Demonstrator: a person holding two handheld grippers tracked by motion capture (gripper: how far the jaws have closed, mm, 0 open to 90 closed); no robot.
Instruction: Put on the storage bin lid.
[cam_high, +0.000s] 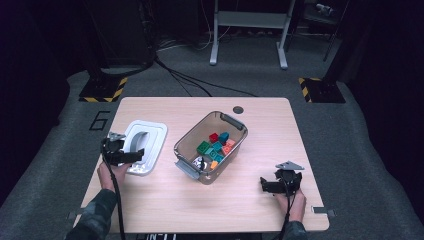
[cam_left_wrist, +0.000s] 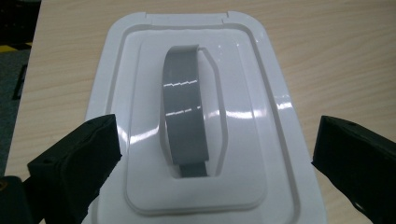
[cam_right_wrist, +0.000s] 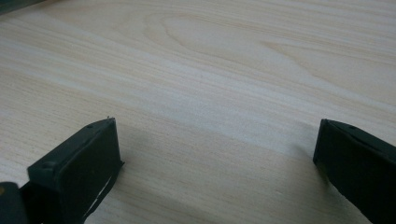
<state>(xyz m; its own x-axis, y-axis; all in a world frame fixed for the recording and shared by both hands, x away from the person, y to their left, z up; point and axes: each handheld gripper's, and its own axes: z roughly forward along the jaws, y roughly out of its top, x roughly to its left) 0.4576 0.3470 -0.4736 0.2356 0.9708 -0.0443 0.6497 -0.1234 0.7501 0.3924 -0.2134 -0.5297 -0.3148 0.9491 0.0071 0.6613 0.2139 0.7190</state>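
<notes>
We see the left tongs (cam_left_wrist: 212, 154) spread wide over the white lid (cam_left_wrist: 140, 93) (grey handle (cam_left_wrist: 184, 112) up) on the worktop (cam_high: 260, 200), left of the toy bin (cam_high: 210, 145); the right tongs (cam_right_wrist: 217, 163) gape over bare wood.

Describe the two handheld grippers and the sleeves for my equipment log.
Both are black. The left gripper and right gripper each carry a grey three-cornered plate on top and trail a black cable toward the person. Each claw has two blocky black jaws with flat faces. The sleeves are dark with a camouflage-like pattern.
</notes>
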